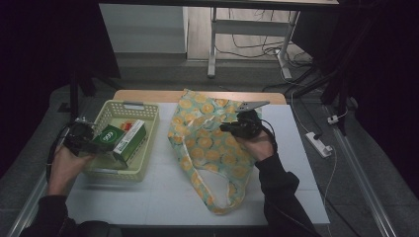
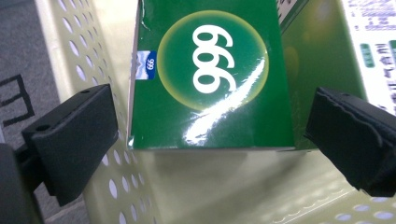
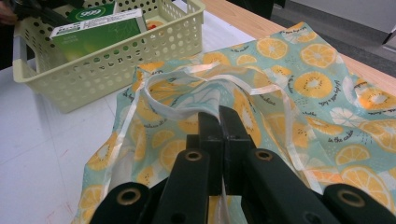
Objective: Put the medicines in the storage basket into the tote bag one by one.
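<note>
A white table [image 1: 163, 192] fills the lower middle of the high view, with a strip of bare wood along its far edge. On it, right of centre, lies the largest loose thing: a pale-green cloth bag [image 1: 207, 143] printed with orange slices, spread flat, its handles trailing toward the bottom of the frame. To its left sits a pale yellow perforated basket [image 1: 148, 116]. Inside the basket a green box [image 1: 111, 138] marked 999 lies across the middle, a white printed face turned to the right; behind it, at the basket's far end, a bit of something red and orange peeks out, too covered to name.

The right gripper [image 1: 232, 127] rests over the bag's right half. In the right gripper view its jaws are pressed together on a fold of the bag's white-edged cloth [image 3: 224, 193], which runs between them.

The left gripper [image 2: 205, 140] sits at the basket's left rim. In the left gripper view its jaws are spread wide, one outside the basket wall and one inside, with the green box's end between them and neither pad on it. The box's far end is cut off by the top of that frame.
</note>
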Demonstrator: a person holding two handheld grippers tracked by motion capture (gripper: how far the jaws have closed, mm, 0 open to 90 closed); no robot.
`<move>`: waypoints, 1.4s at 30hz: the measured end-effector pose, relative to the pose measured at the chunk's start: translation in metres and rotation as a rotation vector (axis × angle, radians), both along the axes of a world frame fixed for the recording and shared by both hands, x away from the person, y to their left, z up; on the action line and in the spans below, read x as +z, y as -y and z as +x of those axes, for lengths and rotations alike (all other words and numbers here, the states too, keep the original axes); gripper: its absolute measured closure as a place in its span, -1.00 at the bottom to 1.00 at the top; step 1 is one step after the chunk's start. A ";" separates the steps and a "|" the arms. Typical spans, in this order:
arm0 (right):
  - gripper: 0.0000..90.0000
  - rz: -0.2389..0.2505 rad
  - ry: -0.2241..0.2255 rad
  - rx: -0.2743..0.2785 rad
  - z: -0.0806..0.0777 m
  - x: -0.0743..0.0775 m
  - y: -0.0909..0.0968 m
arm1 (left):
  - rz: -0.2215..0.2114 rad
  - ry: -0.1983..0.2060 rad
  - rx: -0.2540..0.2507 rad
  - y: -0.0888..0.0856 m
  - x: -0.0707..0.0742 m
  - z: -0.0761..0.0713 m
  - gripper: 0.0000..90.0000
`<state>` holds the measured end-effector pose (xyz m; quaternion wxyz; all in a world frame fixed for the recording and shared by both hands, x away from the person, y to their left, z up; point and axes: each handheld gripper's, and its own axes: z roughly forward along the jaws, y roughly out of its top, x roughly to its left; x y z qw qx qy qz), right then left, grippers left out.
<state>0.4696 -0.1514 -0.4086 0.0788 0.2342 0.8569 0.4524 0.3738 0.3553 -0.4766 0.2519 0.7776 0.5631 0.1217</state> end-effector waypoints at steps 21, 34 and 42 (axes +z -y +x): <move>0.99 0.003 0.003 -0.003 0.000 0.001 0.002 | 0.061 -0.105 -0.058 0.003 -0.006 0.017 -0.65; 0.99 0.004 0.005 -0.005 0.000 0.001 0.002 | -0.003 0.018 0.032 -0.005 0.005 0.003 -0.61; 0.99 0.004 0.003 -0.007 0.001 -0.001 0.002 | -0.027 0.104 0.066 -0.008 0.015 -0.009 -0.60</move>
